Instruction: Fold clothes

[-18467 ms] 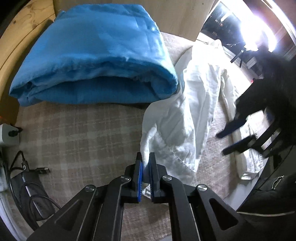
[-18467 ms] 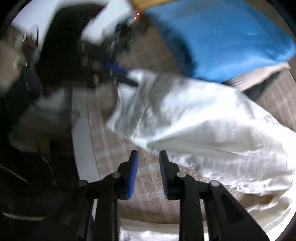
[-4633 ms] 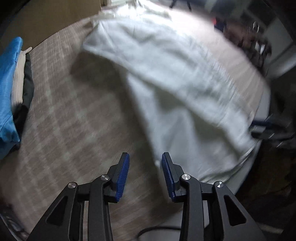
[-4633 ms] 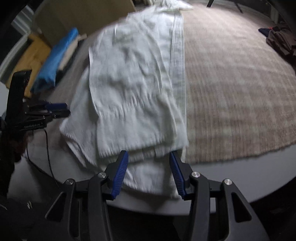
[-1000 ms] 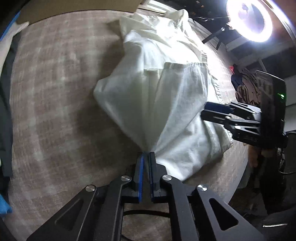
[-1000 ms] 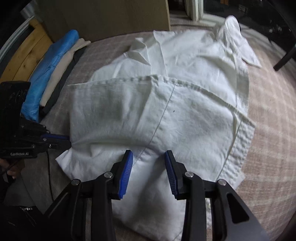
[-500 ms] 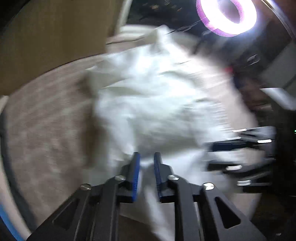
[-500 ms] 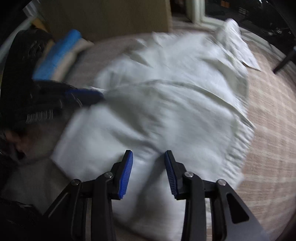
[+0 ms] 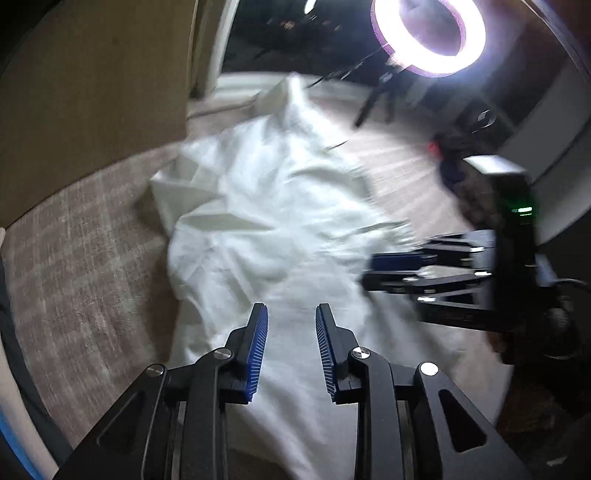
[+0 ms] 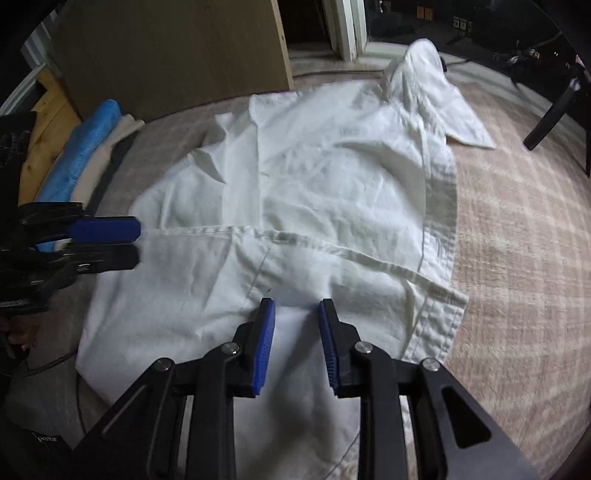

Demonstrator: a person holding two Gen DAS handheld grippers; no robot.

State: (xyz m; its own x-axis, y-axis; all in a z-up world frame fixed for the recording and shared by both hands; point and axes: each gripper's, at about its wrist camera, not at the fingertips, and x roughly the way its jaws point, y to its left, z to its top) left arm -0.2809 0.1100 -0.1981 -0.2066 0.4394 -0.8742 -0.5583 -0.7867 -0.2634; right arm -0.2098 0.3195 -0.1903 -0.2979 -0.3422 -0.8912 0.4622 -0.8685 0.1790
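Observation:
A white shirt [image 10: 332, 192] lies spread on a beige checked cover [image 10: 517, 240], its lower part folded up over the body, collar at the far end. It also shows, blurred, in the left wrist view [image 9: 266, 229]. My left gripper [image 9: 290, 321] is open and empty above the shirt's near edge; it shows in the right wrist view [image 10: 135, 243] at the shirt's left edge. My right gripper [image 10: 297, 314] is open and empty over the folded lower part; it shows in the left wrist view [image 9: 373, 269] at the right.
A stack of folded clothes [image 10: 88, 155], blue, cream, dark and yellow, lies at the left by a brown board [image 10: 166, 55]. A ring light [image 9: 428, 33] glares at the top right. Dark clothing [image 9: 461, 147] lies at the far right. A dark chair leg [image 10: 554, 118] stands beyond the cover.
My left gripper has let go of the shirt's edge and opened, and it has swung forward over the shirt. The folded flap now lies flat. My right gripper has stayed open.

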